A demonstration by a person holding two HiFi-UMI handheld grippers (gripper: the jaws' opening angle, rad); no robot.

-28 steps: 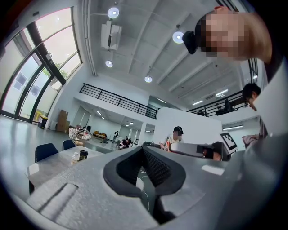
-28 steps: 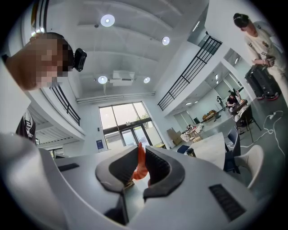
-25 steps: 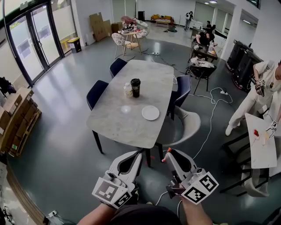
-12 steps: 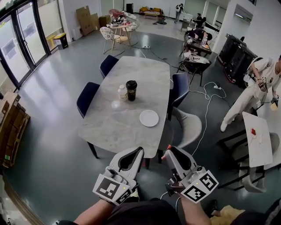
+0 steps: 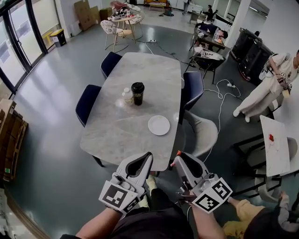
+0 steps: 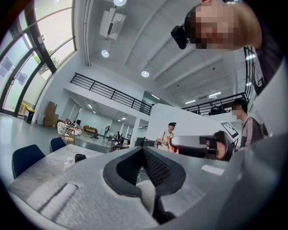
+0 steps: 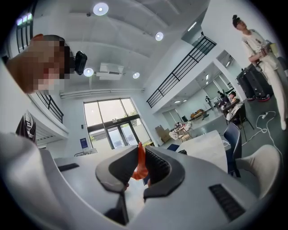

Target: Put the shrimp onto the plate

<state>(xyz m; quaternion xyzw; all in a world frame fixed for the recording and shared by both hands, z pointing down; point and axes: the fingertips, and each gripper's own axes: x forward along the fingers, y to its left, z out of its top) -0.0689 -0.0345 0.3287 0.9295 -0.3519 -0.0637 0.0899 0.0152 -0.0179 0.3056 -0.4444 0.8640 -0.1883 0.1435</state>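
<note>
Orange curved shrimp (image 7: 140,165): clamped between jaws of my right gripper (image 5: 177,158), short of the near edge of the grey marble table (image 5: 121,135). Light, slippery, squashable, I judge; mid-body hold suits. Left gripper (image 5: 148,157): jaws together, empty. Round white plate (image 5: 159,125): by right edge.

This is a big open hall in an office or lab building: a polished grey floor (image 5: 56,107), tall glass doors (image 5: 16,44) at the left, and, in the gripper views, a high ceiling with round lights (image 7: 101,8) and a railed upper gallery (image 6: 108,87). A marble-look surface (image 5: 135,121) with dark blue chairs (image 5: 86,100) along its edges stands mid-floor, with more tables (image 5: 122,18) beyond its far end. Cardboard boxes (image 5: 84,9), black equipment cases (image 5: 250,44) and cables (image 5: 218,107) trailing over the floor past its right edge mark it as a working space.
</note>
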